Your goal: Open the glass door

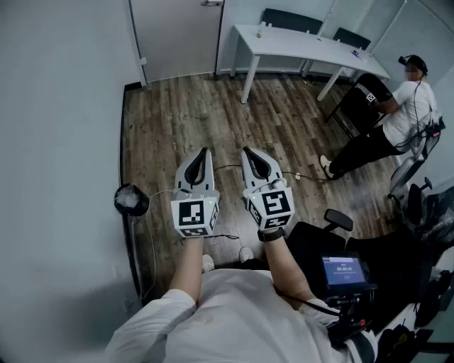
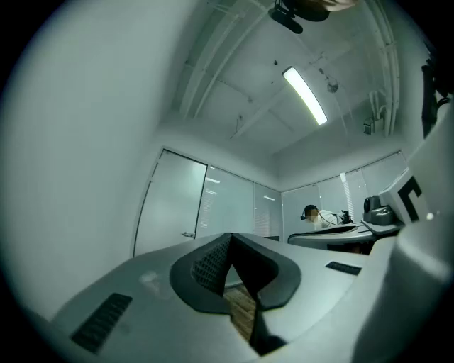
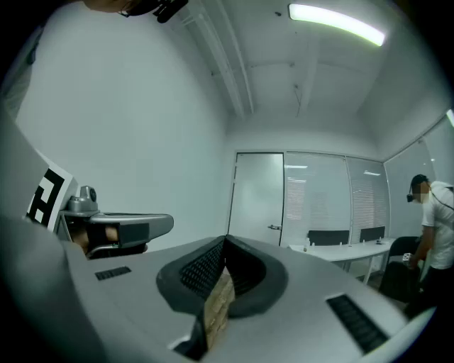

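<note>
The glass door stands shut at the far end of the room, a pale frosted panel in a thin frame with a small lever handle at its right edge. The left gripper view shows the door and handle far ahead; so does the right gripper view, with the door and handle. My left gripper and right gripper are held side by side above the wood floor, well short of the door. Both are shut with nothing between the jaws.
A white table with dark chairs behind it stands at the back right. A person sits at the right. A black stand with a round head is by the left wall. A cable lies on the floor, and an office chair sits near right.
</note>
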`<state>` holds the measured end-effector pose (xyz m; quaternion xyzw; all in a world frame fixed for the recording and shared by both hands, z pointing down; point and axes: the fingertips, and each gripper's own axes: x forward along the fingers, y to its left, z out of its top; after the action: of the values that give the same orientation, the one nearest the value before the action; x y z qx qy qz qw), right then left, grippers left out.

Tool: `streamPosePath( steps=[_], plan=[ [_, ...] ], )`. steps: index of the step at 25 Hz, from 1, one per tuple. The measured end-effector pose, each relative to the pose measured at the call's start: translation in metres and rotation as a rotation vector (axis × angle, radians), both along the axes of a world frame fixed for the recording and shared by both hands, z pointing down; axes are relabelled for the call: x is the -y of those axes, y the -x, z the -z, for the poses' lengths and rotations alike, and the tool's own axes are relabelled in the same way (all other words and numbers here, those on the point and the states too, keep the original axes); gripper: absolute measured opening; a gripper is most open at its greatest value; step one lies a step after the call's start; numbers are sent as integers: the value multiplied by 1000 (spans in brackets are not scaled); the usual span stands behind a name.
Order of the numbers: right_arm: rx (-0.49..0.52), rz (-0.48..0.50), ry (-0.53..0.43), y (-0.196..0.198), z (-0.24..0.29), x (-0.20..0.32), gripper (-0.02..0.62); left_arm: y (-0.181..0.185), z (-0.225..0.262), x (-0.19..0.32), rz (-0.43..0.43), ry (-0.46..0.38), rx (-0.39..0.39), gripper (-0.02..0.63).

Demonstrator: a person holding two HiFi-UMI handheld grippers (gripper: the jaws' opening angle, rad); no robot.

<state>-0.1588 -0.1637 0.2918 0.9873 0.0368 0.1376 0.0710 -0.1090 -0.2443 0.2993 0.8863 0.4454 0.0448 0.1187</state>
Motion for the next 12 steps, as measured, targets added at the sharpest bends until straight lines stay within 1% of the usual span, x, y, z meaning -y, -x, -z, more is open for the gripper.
streamPosePath(
  steps=[6, 9, 12],
  plan=[
    [28, -36, 30, 9, -14, -12, 3, 11, -12, -22, -33, 10, 5, 3],
    [12, -38, -6, 15, -20, -18, 3, 17, -15, -28, -16, -3, -7, 3],
    [-10, -27, -56, 17, -12, -55, 3, 16, -5, -63, 8, -11, 1, 3]
  ],
)
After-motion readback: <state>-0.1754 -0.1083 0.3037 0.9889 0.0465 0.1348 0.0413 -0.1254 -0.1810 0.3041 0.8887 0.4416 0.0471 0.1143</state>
